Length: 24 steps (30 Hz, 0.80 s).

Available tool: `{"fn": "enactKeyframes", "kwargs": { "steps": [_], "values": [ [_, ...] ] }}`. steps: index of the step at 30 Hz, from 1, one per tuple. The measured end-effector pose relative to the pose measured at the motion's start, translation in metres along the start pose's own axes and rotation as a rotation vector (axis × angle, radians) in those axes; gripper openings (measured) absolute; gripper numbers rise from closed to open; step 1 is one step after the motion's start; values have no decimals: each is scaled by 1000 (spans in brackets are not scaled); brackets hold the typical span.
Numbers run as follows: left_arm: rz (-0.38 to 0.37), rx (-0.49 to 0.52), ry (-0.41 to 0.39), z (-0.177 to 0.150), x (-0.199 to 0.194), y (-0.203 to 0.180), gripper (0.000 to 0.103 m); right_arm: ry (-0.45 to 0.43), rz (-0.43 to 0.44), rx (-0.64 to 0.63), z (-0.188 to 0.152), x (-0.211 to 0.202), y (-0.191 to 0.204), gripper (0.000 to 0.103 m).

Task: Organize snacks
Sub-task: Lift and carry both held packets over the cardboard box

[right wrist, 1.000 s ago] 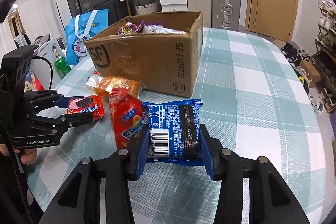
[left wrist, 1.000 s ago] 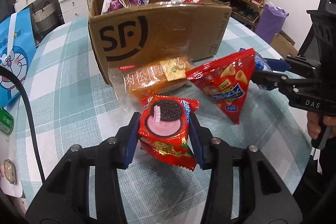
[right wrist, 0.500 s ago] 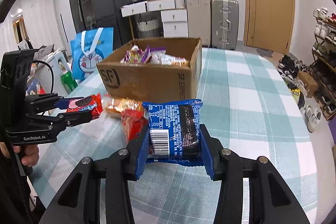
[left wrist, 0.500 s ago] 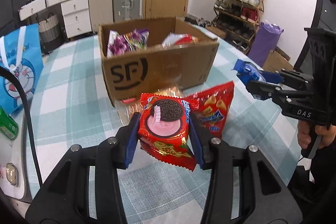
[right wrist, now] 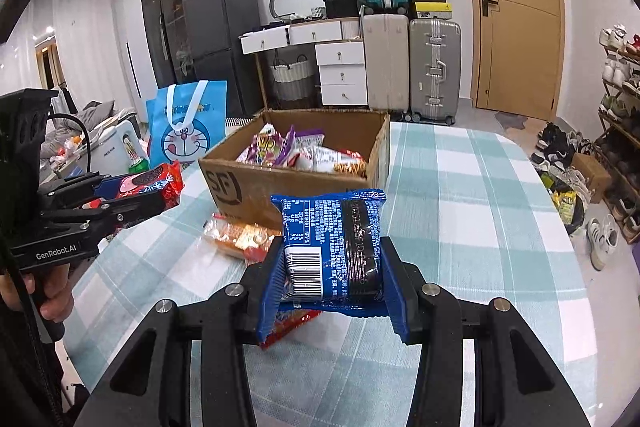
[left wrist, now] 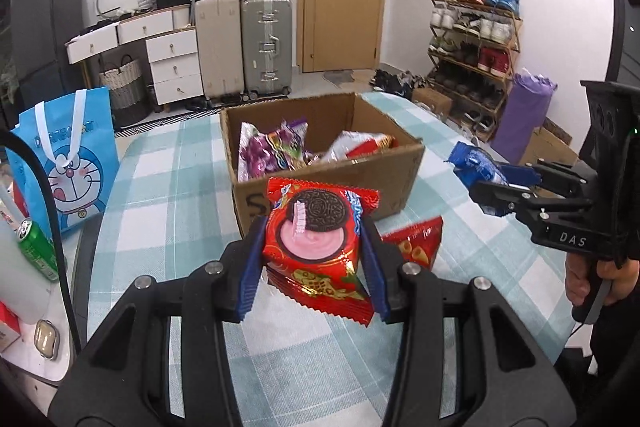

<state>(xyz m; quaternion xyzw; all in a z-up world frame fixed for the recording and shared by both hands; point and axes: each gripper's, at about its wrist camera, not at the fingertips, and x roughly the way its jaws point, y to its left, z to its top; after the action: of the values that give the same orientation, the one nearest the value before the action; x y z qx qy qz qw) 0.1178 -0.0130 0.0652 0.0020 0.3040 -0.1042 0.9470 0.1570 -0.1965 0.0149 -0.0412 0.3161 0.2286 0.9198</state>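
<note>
Left gripper (left wrist: 314,247) clamped on a red foil cookie packet (left wrist: 320,243) printed with a dark sandwich cookie and pink cream; blue pads press both side edges, packet held clear above the table. Right gripper (right wrist: 332,259) clamped on a blue foil snack packet (right wrist: 334,247), barcode side up, also held off the table. Each gripper shows in the other's view, a hand on its handle: left hand (right wrist: 50,291), right hand (left wrist: 600,279).

Just beyond both packets: an open brown cardboard box (right wrist: 240,187) with a black SF logo, standing on the table with a teal-and-white checked cloth (right wrist: 460,187). Inside the box, several packets already lie, among them a purple wrapper (left wrist: 272,151) and a red-and-white one (left wrist: 360,145). On the cloth in front of the box: a clear-wrapped orange pastry packet (right wrist: 236,235) touching the box's front wall, and a red triangular crisp bag (left wrist: 416,243) beside it, partly hidden by the grippers.

Left table edge: blue cartoon-cat gift bag (left wrist: 68,163), green drink can (left wrist: 36,247). Behind the table: white drawer unit (right wrist: 340,67), beige, silver and teal suitcases (right wrist: 432,67), wooden door (right wrist: 516,7), shoe rack (left wrist: 472,39).
</note>
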Motion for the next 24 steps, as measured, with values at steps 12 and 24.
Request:
{"fn": "enactKeyframes", "kwargs": {
  "steps": [12,24],
  "values": [
    [71,-43,-30,39,6,10,42,-42,26,18,41,6,-10,45],
    [104,-42,-66,77,32,7,42,-97,66,11,76,13,-8,45]
  ]
}}
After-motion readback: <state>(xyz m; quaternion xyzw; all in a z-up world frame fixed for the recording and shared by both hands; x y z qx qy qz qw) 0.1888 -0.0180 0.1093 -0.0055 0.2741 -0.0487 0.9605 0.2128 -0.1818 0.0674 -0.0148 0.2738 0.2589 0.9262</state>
